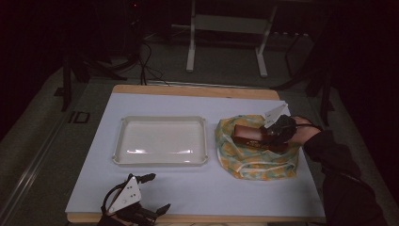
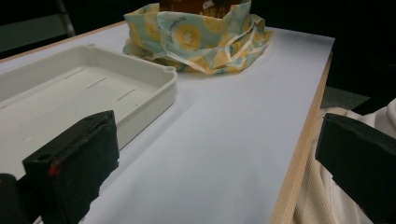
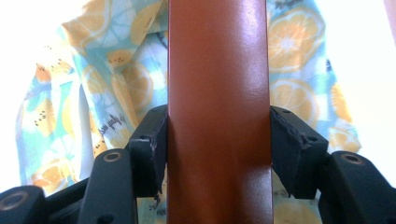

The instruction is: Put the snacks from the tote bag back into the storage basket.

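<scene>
- The right gripper (image 1: 270, 133) has its two jaws pressed against the long sides of a brown box (image 1: 249, 135); in the right gripper view the black pads touch both faces of the box (image 3: 218, 116), so the hold looks firm.
- The brown box is over the fruit-print cloth bag (image 1: 256, 148), at the right side of the table (image 1: 197, 188). I cannot tell if its bottom is inside the bag or just above the opening.
- I judge that the grip across the narrow width is chosen because the box is long and smooth; held like this it stays straight and does not turn between the pads.
- The bag is crumpled low, with its rim folded down, which leaves the mouth wide; in the left gripper view the box stands above the bag's (image 2: 196, 37) folds.
- The white tray (image 1: 161, 140) lies just beside the bag, empty, with its open side up. It is probably the place for the box, because it is near and flat.
- The left gripper (image 1: 155, 193) rests at the near edge of the table, well apart from the bag, with its jaws spread wide and nothing between them. It seems to wait, maybe to steady the cloth.
</scene>
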`<move>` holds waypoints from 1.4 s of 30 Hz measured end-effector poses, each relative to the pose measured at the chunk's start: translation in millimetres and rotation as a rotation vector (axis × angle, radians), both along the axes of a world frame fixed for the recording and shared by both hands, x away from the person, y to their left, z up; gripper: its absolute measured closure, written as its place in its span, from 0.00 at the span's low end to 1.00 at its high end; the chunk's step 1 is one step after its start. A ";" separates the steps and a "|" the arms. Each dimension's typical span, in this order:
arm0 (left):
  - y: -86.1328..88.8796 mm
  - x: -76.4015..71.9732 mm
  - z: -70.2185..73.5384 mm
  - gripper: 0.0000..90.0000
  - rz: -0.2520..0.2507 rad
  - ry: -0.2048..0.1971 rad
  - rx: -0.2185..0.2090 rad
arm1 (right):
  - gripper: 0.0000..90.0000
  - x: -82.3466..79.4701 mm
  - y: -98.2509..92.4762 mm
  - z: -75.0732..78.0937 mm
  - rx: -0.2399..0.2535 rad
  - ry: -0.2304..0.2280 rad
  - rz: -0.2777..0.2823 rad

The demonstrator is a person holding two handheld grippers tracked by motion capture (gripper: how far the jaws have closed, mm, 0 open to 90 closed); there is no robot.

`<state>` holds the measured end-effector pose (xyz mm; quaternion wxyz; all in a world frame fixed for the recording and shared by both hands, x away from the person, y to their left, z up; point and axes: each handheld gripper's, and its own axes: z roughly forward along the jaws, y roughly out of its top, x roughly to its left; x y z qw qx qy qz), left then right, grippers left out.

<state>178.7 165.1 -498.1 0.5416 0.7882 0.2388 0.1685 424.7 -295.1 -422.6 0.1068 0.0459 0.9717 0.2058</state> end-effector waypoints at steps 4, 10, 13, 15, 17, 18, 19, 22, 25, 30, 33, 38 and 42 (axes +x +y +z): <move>-0.5 0.0 -0.3 0.00 -0.005 0.001 0.010 | 0.47 -0.9 1.1 11.9 0.007 -0.014 0.008; -1.0 -0.6 -0.3 0.00 -0.016 0.002 0.011 | 0.47 -2.0 6.0 30.6 0.001 -0.032 0.023; -1.0 -0.7 -0.2 0.00 -0.019 0.003 0.012 | 0.47 -2.5 9.6 39.1 -0.001 -0.038 0.034; -1.1 -0.6 -0.3 0.00 -0.020 0.004 0.012 | 0.47 -3.2 13.3 44.7 -0.003 -0.039 0.048; -1.3 -0.5 -0.5 0.00 -0.022 0.005 0.011 | 0.47 -3.5 16.9 48.4 -0.001 -0.043 0.058; -1.4 -0.6 -0.5 0.00 -0.024 0.006 0.012 | 0.47 -3.9 19.3 50.5 -0.003 -0.045 0.067; -1.6 -0.7 -0.5 0.00 -0.026 0.007 0.012 | 0.47 -4.6 21.9 52.5 -0.006 -0.051 0.077; -1.8 -0.9 -0.7 0.00 -0.028 0.008 0.013 | 0.47 -6.1 30.9 58.2 -0.018 -0.057 0.099; -1.8 -1.0 -0.7 0.00 -0.032 0.008 0.015 | 0.47 -8.8 42.5 62.6 -0.034 -0.064 0.139; -1.6 -1.2 -0.7 0.00 -0.035 0.008 0.016 | 0.47 -12.6 59.3 66.0 -0.046 -0.075 0.178; -1.6 -1.5 -0.9 0.00 -0.038 0.007 0.019 | 0.47 -16.2 70.0 66.9 -0.055 -0.081 0.212; -2.0 -1.5 -1.0 0.00 -0.040 0.007 0.019 | 0.47 -19.4 88.2 67.0 -0.066 -0.075 0.238; -1.9 -1.9 0.0 0.00 -0.039 0.003 0.010 | 0.47 -20.8 106.7 65.1 -0.070 -0.070 0.260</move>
